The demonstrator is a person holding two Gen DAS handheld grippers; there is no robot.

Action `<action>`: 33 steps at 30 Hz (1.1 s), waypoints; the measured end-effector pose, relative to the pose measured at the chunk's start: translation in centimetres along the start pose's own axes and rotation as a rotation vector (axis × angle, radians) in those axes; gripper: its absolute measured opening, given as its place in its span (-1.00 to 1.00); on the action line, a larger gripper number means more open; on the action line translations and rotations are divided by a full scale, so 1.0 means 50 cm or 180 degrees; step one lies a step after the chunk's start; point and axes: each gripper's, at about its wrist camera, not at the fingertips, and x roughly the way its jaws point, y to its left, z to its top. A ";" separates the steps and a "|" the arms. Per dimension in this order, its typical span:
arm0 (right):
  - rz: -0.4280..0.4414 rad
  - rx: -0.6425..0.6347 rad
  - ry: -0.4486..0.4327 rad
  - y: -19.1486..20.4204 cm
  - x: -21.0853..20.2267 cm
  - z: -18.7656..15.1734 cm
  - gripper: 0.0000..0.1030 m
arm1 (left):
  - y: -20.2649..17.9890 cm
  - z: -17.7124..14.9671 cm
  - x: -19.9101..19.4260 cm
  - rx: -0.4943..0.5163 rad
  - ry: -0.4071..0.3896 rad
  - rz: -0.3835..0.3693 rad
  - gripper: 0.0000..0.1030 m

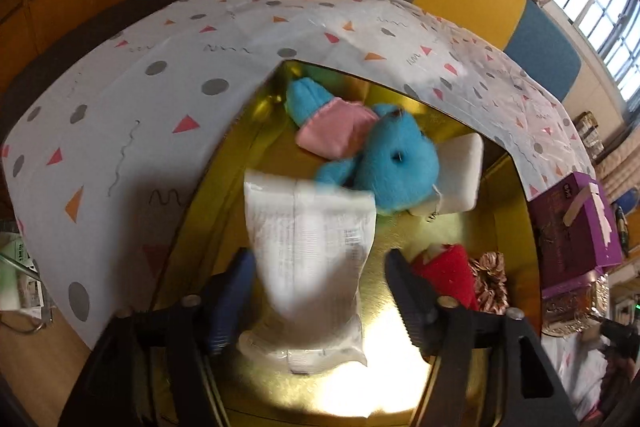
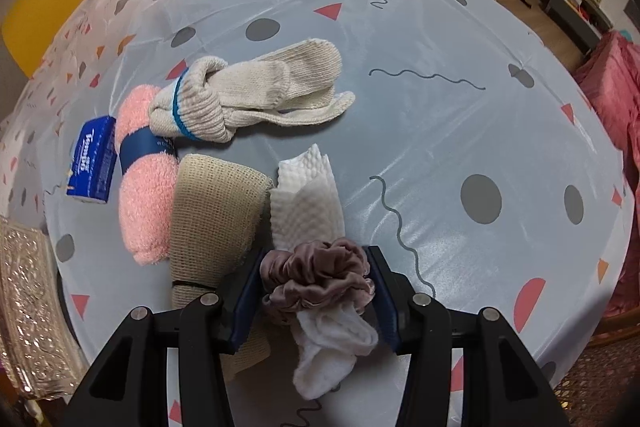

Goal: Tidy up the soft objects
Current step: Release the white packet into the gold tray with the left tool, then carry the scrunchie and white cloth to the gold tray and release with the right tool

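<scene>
In the left wrist view my left gripper (image 1: 320,291) is over a gold box (image 1: 508,195), its jaws apart, with a white printed packet (image 1: 312,259) between them, blurred and touching neither. The box holds a blue plush toy (image 1: 396,163) with a pink cloth (image 1: 336,133), a white sponge block (image 1: 464,171), a red soft item (image 1: 444,267) and a shiny scrunchie (image 1: 492,279). In the right wrist view my right gripper (image 2: 316,291) is shut on a mauve scrunchie (image 2: 320,275) over the table, above a white sock (image 2: 332,351).
On the patterned tablecloth (image 2: 440,131) lie cream knitted gloves (image 2: 248,91), a pink towel roll (image 2: 144,187), a blue tissue pack (image 2: 92,163), a beige mesh roll (image 2: 216,211) and a white foam sheet (image 2: 308,195). A purple box (image 1: 580,223) stands right of the gold box.
</scene>
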 end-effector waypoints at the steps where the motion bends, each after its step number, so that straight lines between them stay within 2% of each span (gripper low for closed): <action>1: -0.0020 -0.0019 -0.0004 0.005 0.001 -0.001 -0.02 | 0.001 -0.002 -0.003 0.0007 -0.0048 0.0054 0.51; 6: -0.0135 -0.0139 -0.0041 0.025 0.005 -0.010 -0.02 | -0.004 -0.007 -0.041 -0.0002 -0.0236 0.0118 0.53; 10: -0.0147 -0.0186 -0.0070 0.042 0.007 -0.018 -0.12 | -0.027 -0.023 -0.086 0.0115 -0.0438 0.0007 0.62; 13: -0.0060 -0.0120 -0.0069 0.038 -0.001 -0.022 -0.19 | -0.058 -0.040 -0.108 0.0289 -0.0494 -0.0096 0.64; 16: 0.0171 0.0039 -0.0011 0.026 -0.016 -0.022 -0.21 | -0.094 -0.055 -0.119 0.0461 -0.0478 -0.0231 0.66; 22: 0.0279 0.0047 -0.0083 0.025 -0.055 -0.029 -0.21 | -0.157 -0.081 -0.121 0.0690 -0.0383 -0.0427 0.66; 30: 0.0293 0.0171 -0.0238 -0.004 -0.087 -0.021 -0.21 | -0.198 -0.109 -0.129 0.0906 -0.0335 -0.0467 0.66; 33: 0.0361 0.0109 -0.0390 0.015 -0.120 -0.012 -0.21 | -0.205 -0.117 -0.135 0.0959 -0.0340 -0.0474 0.68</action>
